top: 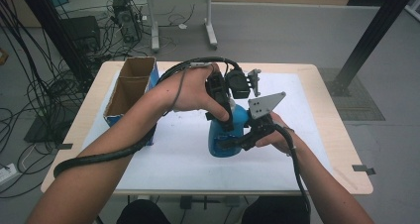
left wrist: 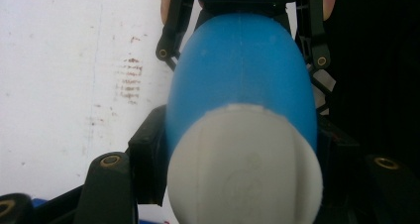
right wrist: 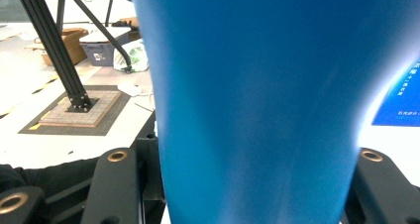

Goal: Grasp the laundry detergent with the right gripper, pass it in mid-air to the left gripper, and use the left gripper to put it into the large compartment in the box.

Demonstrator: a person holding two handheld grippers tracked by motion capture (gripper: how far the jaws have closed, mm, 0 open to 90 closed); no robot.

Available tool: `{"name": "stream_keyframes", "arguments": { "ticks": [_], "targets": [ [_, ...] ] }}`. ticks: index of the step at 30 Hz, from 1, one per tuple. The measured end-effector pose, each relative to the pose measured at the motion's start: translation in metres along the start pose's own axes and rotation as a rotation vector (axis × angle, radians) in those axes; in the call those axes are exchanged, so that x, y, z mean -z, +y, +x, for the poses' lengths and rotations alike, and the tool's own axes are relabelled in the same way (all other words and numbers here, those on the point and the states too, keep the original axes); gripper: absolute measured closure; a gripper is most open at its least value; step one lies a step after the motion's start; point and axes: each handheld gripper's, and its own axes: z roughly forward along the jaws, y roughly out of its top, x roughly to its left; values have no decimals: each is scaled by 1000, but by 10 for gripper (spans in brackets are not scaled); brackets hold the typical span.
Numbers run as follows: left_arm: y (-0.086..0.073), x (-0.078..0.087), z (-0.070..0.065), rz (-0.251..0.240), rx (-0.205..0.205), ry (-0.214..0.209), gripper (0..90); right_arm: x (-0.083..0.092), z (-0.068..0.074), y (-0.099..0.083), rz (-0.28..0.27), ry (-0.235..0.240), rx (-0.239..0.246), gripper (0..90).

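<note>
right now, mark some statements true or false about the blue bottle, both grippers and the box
1. Both grippers clamp the blue bottle. True: the left gripper grips near its top, the right gripper its body.
2. The bottle's cap is black. False: it is white.
3. The cardboard box stands open on the table's left side. True.
4. The bottle lies inside the box. False: it is held over the white mat.

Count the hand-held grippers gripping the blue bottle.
2. The left hand-held gripper clamps the bottle near its top; the right hand-held gripper clamps its lower body from the side.
</note>
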Motion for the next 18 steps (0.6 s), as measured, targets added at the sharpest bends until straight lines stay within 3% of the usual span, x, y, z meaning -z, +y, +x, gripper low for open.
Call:
{"name": "stream_keyframes", "arguments": {
  "ticks": [2, 6, 15, 18],
  "targets": [
    [-1, -1, 1, 5, 6, -4, 381, -1, 0, -1, -7, 0, -7, 402],
    [-2, -1, 1, 8, 7, 1, 380, 1, -1, -1, -24, -15, -25, 283],
    [-4, -1, 2, 3, 13, -8, 380, 3, -2, -2, 10, -1, -76, 144],
    [-4, -2, 2, 0, 16, -14, 380, 4, -3, -2, 23, -21, -93, 100]
  ]
}}
